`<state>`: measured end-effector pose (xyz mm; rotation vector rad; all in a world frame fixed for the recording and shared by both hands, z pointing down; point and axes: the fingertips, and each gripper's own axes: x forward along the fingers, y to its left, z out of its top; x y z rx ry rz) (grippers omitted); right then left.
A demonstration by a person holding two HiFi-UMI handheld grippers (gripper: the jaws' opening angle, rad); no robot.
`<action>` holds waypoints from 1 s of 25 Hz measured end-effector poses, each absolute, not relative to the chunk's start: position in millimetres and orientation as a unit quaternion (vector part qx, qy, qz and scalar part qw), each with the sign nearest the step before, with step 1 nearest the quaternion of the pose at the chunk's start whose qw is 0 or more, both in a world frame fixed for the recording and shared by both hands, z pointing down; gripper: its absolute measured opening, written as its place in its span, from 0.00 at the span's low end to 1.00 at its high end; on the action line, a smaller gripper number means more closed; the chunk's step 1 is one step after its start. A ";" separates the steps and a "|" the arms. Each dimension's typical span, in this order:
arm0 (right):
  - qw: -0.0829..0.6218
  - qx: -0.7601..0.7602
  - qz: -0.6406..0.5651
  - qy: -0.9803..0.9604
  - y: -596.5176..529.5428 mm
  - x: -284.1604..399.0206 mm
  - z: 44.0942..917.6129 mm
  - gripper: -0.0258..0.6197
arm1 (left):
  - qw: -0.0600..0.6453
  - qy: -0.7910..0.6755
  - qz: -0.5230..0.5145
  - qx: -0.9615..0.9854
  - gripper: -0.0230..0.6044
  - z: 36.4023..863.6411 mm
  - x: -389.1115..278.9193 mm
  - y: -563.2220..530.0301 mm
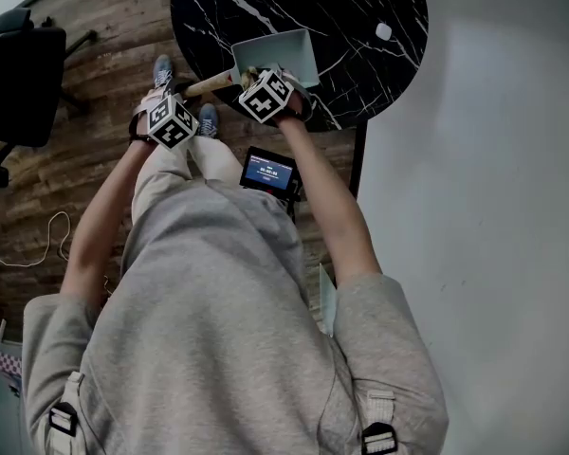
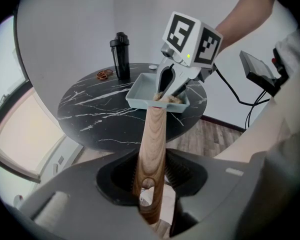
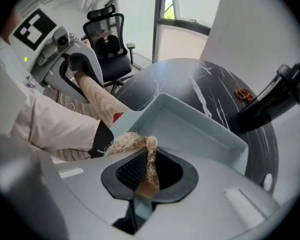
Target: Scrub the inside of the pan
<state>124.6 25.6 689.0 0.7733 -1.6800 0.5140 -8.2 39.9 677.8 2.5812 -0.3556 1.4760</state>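
A pale blue-green square pan (image 1: 283, 53) rests on the near edge of a round black marble table (image 1: 360, 27). Its wooden handle (image 2: 154, 144) points back off the table, and my left gripper (image 2: 152, 184) is shut on it. In the head view that gripper (image 1: 185, 91) sits left of the pan. My right gripper (image 3: 146, 171) is shut on a tan fibrous scrubber (image 3: 132, 144), held at the pan's (image 3: 190, 129) near rim by the handle joint. From the left gripper view, the right gripper (image 2: 166, 91) points down into the pan's near side.
A black bottle (image 2: 121, 55) and a small brown item (image 2: 105, 74) stand at the table's far side. A small white object (image 1: 383, 31) lies on the table. A black office chair (image 1: 19, 74) is on the wooden floor at left. A white wall runs along the right.
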 end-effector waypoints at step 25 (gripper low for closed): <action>0.471 0.474 0.313 -0.675 -21.0 240.6 640.5 0.12 | 0.069 -0.108 0.484 0.866 0.25 675.0 -11.0 43.4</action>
